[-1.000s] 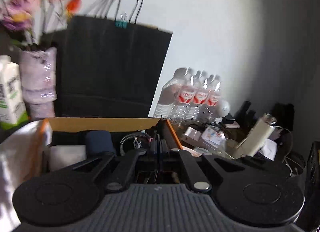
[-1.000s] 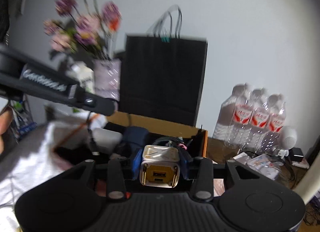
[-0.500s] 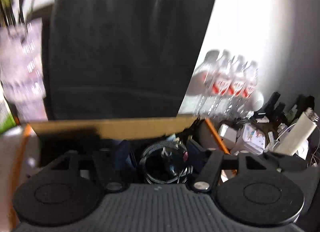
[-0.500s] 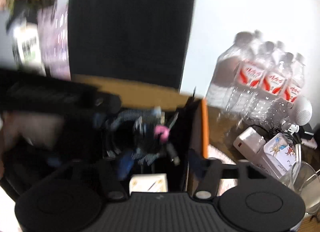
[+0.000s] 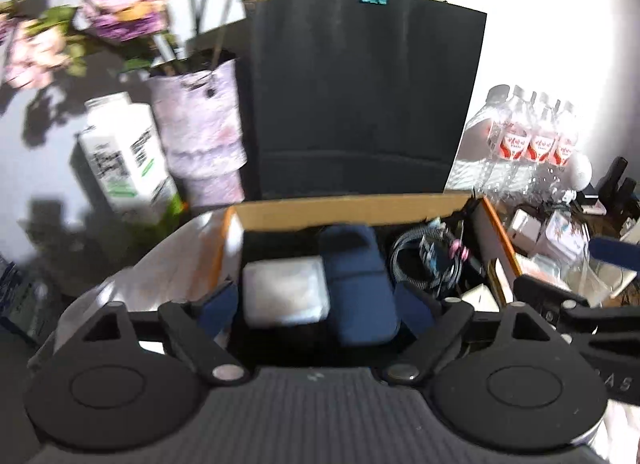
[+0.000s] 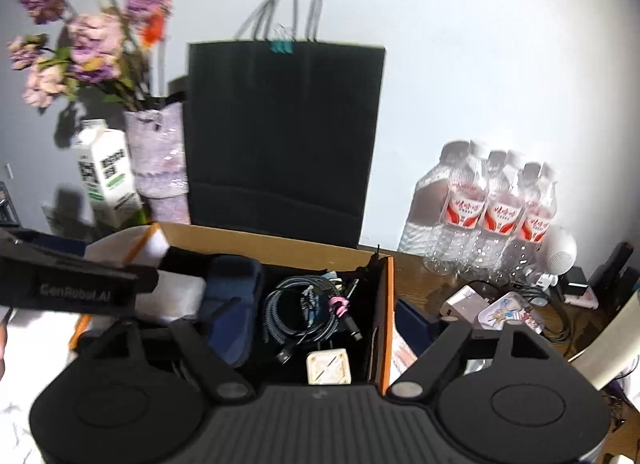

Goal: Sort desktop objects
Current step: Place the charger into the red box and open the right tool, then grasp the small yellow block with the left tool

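Left gripper (image 5: pixel 316 304): we have just been opening its jaws; they stand spread and pinch nothing, above the white pack (image 5: pixel 285 291) and blue case (image 5: pixel 358 289) in the box (image 5: pixel 344 211).
Right gripper (image 6: pixel 316 334): ours too has just been opening; its jaws are spread and empty, over the right side of the box (image 6: pixel 382 304).
Done, in the box: we see the white cube plug (image 6: pixel 329 366) lying loose on the floor, the coiled cables (image 6: pixel 304 308) just behind it, the case and pack to their left.
Left to sort, we judge: a charger (image 6: pixel 460 302), a printed tin (image 6: pixel 506 313) and more cords on the desk (image 6: pixel 416 276) to the right of the box.
Far: bottles (image 6: pixel 492 208), black bag (image 6: pixel 280 136), flowers (image 6: pixel 92 52), carton (image 6: pixel 108 180) — we cannot tell if these count.
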### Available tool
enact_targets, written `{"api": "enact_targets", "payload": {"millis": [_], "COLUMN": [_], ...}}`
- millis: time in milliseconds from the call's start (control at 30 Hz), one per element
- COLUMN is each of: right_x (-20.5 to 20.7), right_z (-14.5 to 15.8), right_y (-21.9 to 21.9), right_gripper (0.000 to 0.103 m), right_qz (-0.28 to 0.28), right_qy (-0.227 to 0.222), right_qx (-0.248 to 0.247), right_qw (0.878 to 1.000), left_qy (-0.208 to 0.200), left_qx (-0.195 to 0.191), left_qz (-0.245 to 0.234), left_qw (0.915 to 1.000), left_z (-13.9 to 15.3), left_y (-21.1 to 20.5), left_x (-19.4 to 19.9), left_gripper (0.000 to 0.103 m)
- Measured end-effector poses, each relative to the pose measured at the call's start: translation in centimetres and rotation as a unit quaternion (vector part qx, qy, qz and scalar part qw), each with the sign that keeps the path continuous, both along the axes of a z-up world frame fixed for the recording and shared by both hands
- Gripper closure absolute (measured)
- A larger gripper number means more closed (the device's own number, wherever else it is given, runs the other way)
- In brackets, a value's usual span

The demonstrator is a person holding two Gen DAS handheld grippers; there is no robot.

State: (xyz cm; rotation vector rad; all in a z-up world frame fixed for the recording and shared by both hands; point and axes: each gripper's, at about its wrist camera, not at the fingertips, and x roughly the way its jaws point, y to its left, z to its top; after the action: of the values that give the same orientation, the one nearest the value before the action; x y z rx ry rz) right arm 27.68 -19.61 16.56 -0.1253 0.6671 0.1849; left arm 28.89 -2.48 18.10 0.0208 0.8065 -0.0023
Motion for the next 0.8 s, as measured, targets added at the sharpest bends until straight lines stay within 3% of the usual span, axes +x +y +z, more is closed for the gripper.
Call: {"api": "enact_targets", "payload": {"millis": [133, 300, 367, 467, 567, 800], "right_x": [-3.5, -11.1, -15.0, -21.1, -26.7, -36.2], "right_z": [0.0, -2.0, -3.3, -5.7, -8.4, -14.2], "right_y": [0.2, -0.2, -0.4, -0.4, -0.4, 1.7], "right_gripper": [0.017, 0.016, 0.013, 0.012, 0.012, 0.012], "right_qz": [0.027, 0.067, 0.089, 0.113, 0.129, 0.114], "right_qy": [-0.019, -0.051, -0.073, -0.101, -0.112, -0.138], "right_qx": [-0.018, -0.030, -0.037, -0.054, -0.053, -0.064], "right_qw": [0.999, 0.996, 0.993, 0.987, 0.984, 0.982], "left_qy": [0.005, -0.041, -0.062, -0.078, -0.077, -0.080], "left_qx": [0.005, -0.007, -0.011, -0.046, -0.086, -0.076], "left_qz": [0.017, 0.006, -0.004, -0.003, 0.032, 0.043], "left_qw": [0.9998, 0.9991, 0.9980, 0.9959, 0.9928, 0.9929], "left_z": [-0.4, -1.9, -3.2, -5.9, -8.9, -13.1], "left_y": [0.9, 3.1, 4.1, 5.6, 7.1, 7.5], "left_x": [-5.2, -14.6, -18.7, -24.6, -29.2, -36.3], "left_gripper": [0.013, 0.007, 0.002, 0.002, 0.001, 0.001]}}
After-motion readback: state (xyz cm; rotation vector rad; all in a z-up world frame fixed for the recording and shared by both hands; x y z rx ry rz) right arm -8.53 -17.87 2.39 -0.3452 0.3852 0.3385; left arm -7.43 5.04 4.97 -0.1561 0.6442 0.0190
